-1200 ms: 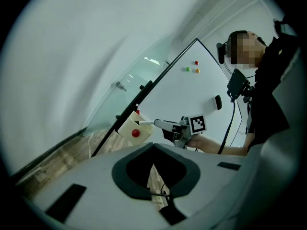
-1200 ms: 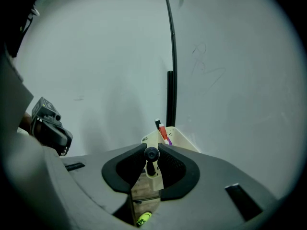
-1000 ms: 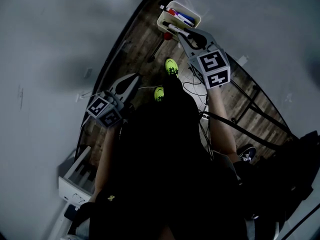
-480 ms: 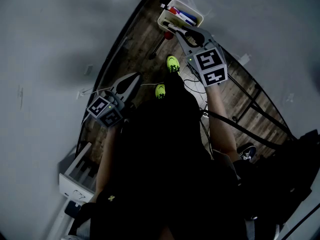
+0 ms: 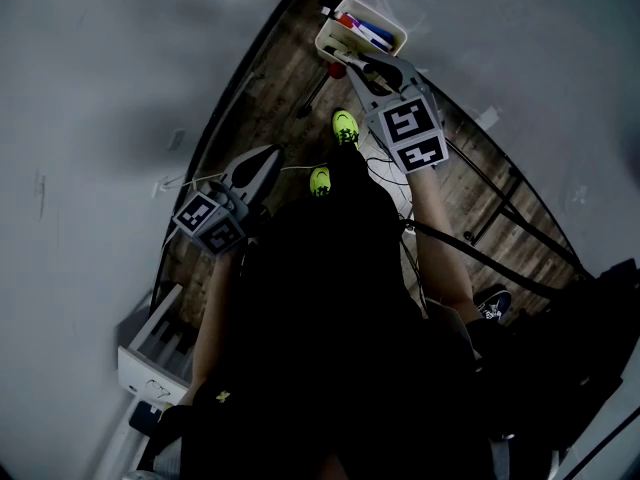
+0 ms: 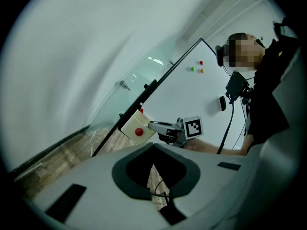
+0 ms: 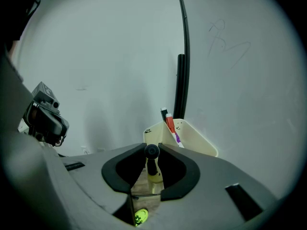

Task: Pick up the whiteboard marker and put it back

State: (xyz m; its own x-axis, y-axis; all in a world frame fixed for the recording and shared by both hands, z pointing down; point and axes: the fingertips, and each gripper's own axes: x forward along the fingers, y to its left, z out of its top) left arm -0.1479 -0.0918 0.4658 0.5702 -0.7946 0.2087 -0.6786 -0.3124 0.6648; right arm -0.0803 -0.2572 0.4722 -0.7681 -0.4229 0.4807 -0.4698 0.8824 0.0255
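Movement over the last second is small. In the head view my right gripper [image 7: 152,148] has crept a little nearer the cream holder [image 7: 194,139], and its marker cube has twisted slightly with my wrist. The grip itself has not altered. The jaws stand only narrowly apart, pinched on the black whiteboard marker [image 7: 152,163], which I see almost end-on, its round end facing the camera and its body running down between the pads.

The holder hangs at the dark edge of the whiteboard [image 7: 235,80], just beyond the gripper's tips and a little to their right. A red marker [image 7: 170,123] and at least one more already stand in it. The head view puts the held marker at the holder's near rim. I cannot tell whether its far end is over the opening or touching the wall.

My left gripper [image 6: 153,145] has not moved. It waits low and well away from the holder, its jaws closed together on nothing.

I judge this to be the last approach of the put-back: the pick-up is done, and I am lining the marker up with the opening. What remains is to bring it over the rim, tip it in beside the others, and let go. The risk, I think, is catching the near wall or knocking the markers already inside.
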